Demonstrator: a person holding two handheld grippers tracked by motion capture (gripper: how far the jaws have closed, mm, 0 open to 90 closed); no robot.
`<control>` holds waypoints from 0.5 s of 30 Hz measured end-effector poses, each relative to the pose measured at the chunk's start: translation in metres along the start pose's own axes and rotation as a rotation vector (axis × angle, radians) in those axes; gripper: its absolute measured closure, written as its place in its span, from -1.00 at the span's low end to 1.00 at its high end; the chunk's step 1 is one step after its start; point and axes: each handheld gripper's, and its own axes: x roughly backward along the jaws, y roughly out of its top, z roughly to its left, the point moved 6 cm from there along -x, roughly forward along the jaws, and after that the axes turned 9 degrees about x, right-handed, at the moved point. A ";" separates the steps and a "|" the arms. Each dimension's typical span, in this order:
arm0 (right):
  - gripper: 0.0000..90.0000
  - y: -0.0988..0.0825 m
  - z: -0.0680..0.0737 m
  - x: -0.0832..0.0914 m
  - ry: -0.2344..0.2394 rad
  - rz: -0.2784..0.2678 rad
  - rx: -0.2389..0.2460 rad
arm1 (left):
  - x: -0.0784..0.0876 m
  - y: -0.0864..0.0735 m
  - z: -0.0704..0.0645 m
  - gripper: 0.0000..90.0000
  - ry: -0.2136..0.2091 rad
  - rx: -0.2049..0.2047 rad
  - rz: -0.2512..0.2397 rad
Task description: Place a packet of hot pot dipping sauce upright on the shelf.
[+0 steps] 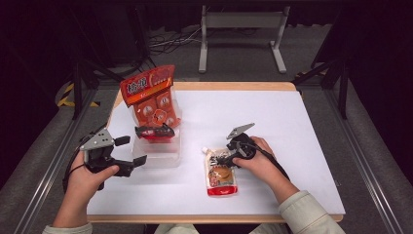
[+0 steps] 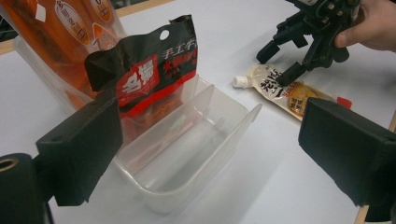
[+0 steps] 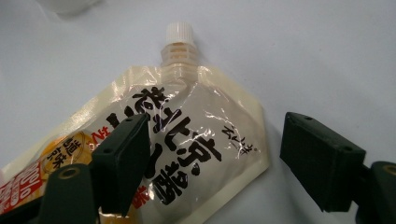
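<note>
A cream spout pouch (image 1: 221, 176) with a white cap lies flat on the white table, cap pointing away from the person. My right gripper (image 1: 223, 158) hovers open just above the pouch's upper part. In the right gripper view the pouch (image 3: 187, 135) lies between the spread jaws of my right gripper (image 3: 219, 161); the left jaw overlaps its print and the right jaw stands off its edge. My left gripper (image 1: 130, 151) is open beside a clear divided bin (image 1: 158, 155). A black and red packet (image 2: 144, 79) stands in the bin's far compartment.
A tall orange snack bag (image 1: 151, 95) stands upright behind the bin (image 2: 201, 154). In the left gripper view, the bin's near compartment holds nothing, and the right gripper (image 2: 285, 60) and the pouch (image 2: 285, 93) lie beyond it. The table's wooden edge (image 1: 214, 219) runs along the front.
</note>
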 end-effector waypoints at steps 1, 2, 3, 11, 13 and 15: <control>-0.46 0.000 0.000 0.000 0.000 0.000 0.000 | 0.000 0.000 0.000 -0.84 0.000 0.000 0.000; -0.45 0.000 0.000 0.000 -0.006 0.003 0.005 | 0.000 0.000 0.000 -0.84 -0.001 0.001 -0.003; -0.44 0.000 0.001 0.000 -0.010 0.005 0.011 | 0.000 0.000 0.000 -0.84 -0.002 -0.002 -0.002; -0.12 -0.001 0.008 0.001 -0.042 0.003 0.036 | 0.000 0.001 -0.002 -0.84 -0.017 0.003 -0.003; -0.02 -0.001 0.008 0.001 -0.048 -0.007 0.030 | 0.000 0.001 -0.002 -0.84 -0.019 -0.001 -0.008; 0.25 -0.003 0.006 0.003 -0.048 -0.032 0.007 | 0.000 0.001 -0.002 -0.84 -0.017 0.000 -0.006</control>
